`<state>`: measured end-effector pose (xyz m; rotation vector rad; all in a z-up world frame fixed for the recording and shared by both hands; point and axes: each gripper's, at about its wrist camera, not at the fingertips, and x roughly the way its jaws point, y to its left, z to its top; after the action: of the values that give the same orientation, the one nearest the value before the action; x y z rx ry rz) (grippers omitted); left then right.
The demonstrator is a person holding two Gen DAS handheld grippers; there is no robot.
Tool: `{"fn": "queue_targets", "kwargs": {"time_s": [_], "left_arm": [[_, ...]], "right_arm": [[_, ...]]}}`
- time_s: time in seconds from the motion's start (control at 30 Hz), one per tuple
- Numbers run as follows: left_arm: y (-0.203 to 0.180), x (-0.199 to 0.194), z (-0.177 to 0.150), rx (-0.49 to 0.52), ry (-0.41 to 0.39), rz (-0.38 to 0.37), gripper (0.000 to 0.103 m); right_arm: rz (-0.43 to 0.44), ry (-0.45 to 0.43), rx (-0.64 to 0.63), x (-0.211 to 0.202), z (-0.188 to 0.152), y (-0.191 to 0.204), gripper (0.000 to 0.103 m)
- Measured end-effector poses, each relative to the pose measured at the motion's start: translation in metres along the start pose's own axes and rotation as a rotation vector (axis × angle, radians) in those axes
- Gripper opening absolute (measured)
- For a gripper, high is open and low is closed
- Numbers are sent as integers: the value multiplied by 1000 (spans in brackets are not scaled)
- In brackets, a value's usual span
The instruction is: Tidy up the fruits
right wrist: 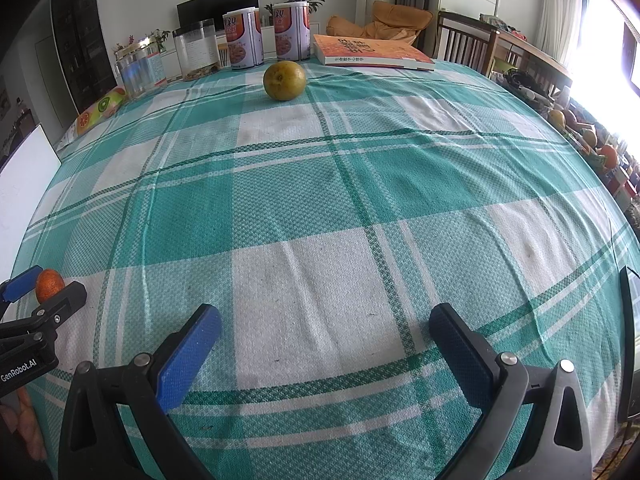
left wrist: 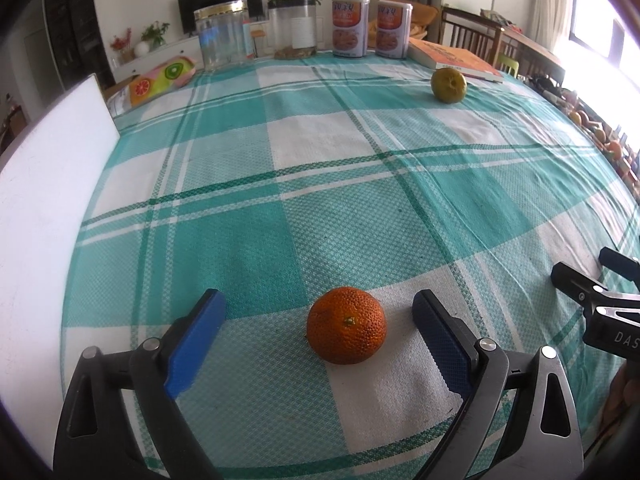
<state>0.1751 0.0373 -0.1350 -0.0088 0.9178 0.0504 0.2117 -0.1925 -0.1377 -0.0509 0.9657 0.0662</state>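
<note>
Two wide-spread grippers, left gripper flanking an orange, right gripper beside it, green citrus far beyond.

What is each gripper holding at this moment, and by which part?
Nothing is held. The left gripper has its jaws open on both sides of the round orange tangerine, not touching it. The right gripper is open over the checked tablecloth.
</note>
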Motion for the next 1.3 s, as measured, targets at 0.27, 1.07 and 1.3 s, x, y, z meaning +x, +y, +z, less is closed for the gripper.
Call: {"fn": "queue_targets", "kwargs": {"time_s": [0.27, 1.07, 1.3], "left_arm": [[0, 0, 0, 0, 0, 0, 96], [0, 1, 0, 2, 0, 6, 97], [0, 1, 0, 2, -1, 6, 97]], "right_arm": [[0, 0, 0, 0, 0, 0, 103], [158, 40, 28, 136, 210, 31, 88], [145, 16, 33, 126, 204, 23, 48]]}}
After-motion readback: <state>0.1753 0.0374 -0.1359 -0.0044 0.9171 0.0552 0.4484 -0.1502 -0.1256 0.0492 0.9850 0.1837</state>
